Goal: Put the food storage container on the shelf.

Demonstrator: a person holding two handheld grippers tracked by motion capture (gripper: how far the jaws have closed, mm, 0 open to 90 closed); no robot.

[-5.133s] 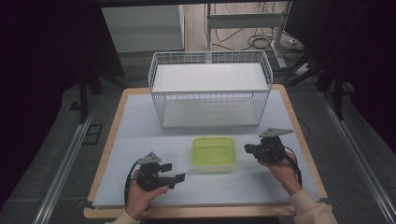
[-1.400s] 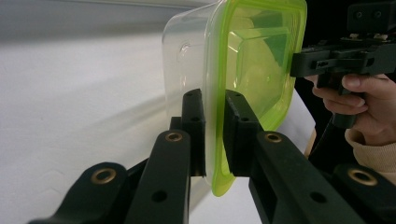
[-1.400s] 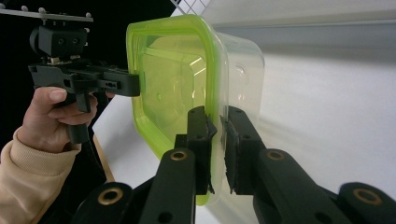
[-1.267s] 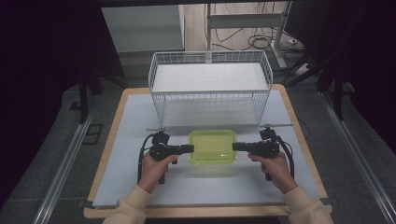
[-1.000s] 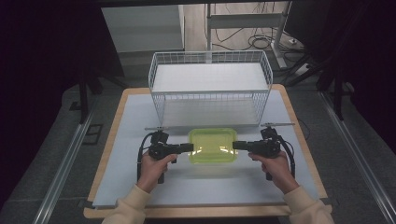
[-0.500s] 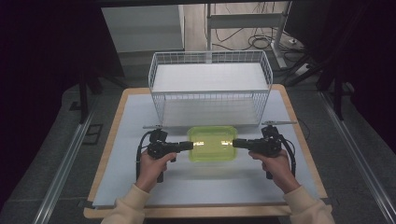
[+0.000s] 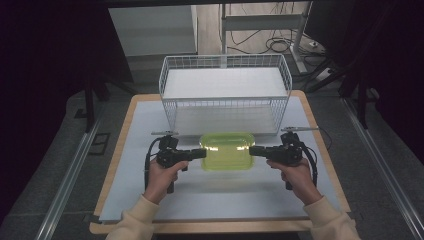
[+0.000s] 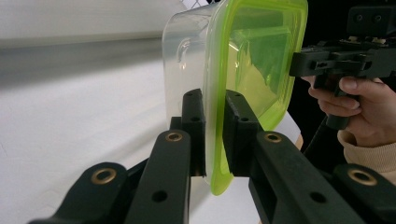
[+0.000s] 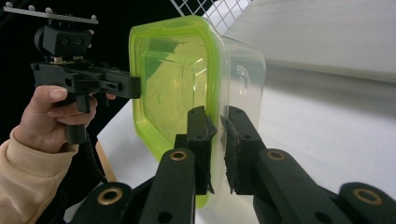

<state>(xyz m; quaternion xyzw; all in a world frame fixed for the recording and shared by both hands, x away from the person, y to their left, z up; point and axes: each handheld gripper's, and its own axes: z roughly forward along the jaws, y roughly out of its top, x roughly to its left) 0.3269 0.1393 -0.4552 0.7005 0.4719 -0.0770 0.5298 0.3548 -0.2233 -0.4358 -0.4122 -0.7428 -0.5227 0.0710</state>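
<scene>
- While the left gripper (image 7: 199,153) is clamped on one short end of the lidded container (image 7: 226,150) and the right gripper (image 7: 254,151) on the other, the container is held between them, its long axis running from one gripper to the other, parallel to the near edge of the table (image 7: 210,226).
- In the left gripper view the jaws of the left gripper (image 8: 214,133) are closed on the green lid's rim, one jaw on the clear body side, one on the lid side; in the right gripper view the right gripper (image 9: 216,144) is closed on the opposite rim in the same way.
- The container (image 8: 233,70) is carried level over the middle of the table, just in front of the near wall of the wire basket (image 7: 225,92), which stands at the far edge.
- The coming move is judged to turn on this: the basket lies straight beyond the container, its long side parallel to the container's, and both hands are equally near, so a joint lift and forward carry would be needed.
- Compared with five seconds ago, the grippers have been brought from the near corners to the container's ends; over the last second it has been raised and moved toward the basket.
</scene>
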